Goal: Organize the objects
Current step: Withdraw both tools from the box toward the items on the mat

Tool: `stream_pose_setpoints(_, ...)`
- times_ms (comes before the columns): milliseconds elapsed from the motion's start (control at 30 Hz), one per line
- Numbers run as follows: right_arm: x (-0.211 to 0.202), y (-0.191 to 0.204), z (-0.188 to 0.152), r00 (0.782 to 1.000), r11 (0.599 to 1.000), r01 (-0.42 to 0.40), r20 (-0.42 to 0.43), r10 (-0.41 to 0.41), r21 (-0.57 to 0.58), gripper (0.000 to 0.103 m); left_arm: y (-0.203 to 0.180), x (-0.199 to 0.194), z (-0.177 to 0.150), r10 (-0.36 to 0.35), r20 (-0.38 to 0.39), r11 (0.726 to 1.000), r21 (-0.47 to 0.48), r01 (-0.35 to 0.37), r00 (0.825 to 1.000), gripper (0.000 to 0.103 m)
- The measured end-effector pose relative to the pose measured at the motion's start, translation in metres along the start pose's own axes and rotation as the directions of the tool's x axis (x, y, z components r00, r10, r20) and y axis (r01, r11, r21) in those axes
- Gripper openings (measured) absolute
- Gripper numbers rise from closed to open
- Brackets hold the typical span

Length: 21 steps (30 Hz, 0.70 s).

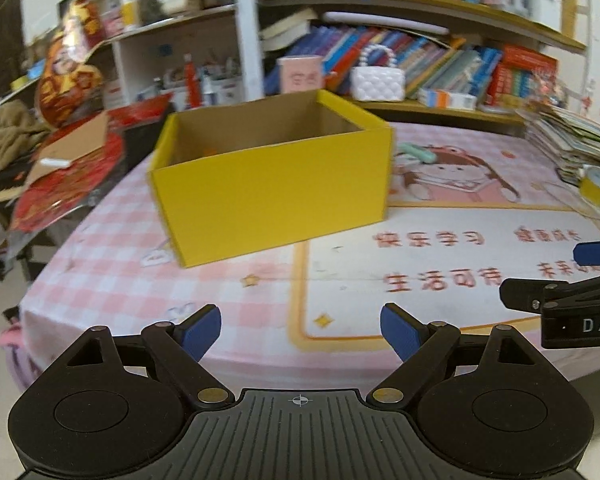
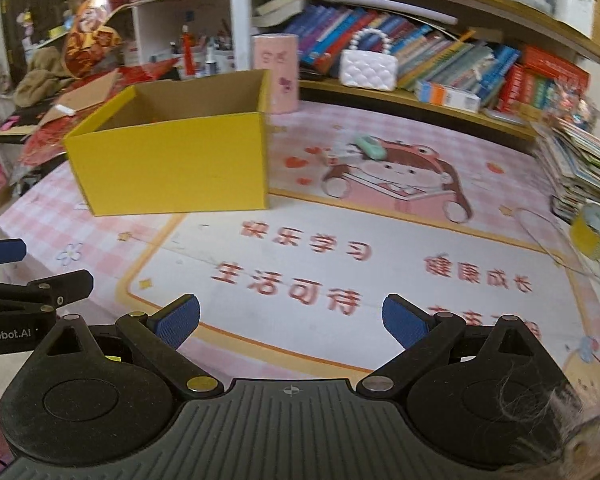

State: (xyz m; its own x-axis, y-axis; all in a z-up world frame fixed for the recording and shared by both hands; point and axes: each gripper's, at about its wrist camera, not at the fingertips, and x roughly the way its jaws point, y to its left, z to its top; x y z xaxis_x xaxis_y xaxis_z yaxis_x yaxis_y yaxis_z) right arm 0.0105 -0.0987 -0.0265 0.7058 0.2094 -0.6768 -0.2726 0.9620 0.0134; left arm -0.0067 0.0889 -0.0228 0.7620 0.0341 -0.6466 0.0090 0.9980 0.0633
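Yellow box point(image 1: 272, 184), top open, stands on the pink-checked surface point(image 1: 100, 248) at about 11 o'clock from the left tool point(image 1: 300, 332). Left tool: blue pads wide apart, nothing between them. Right tool point(image 2: 292, 324): pads likewise spread, empty; box at its 10 o'clock. Mint-green item point(image 2: 370, 146) lies on the mat's cartoon print at 1 o'clock, well apart from the box. Yellow tape roll point(image 2: 594, 234) near book stack at 3 o'clock.
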Motion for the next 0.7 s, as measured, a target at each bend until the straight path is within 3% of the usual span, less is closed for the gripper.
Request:
stream_pose_setpoints(433, 0.008, -0.087, 0.005, 0.991, 0.987, 0.129, -0.046, -0.125, 0.093, 0.098, -0.082, 0.045, 0.039, -0.146, -0.015, 0.985, 0.095, 0.147, 0.989, 0.089)
stream_pose_setpoints(700, 0.033, -0.147, 0.027, 0.987, 0.982, 0.15, -0.069, -0.143, 0.117, 0.098, -0.126, 0.075, 0.069, -0.152, -0.019, 0.984, 0.096, 0.153, 0.988, 0.089)
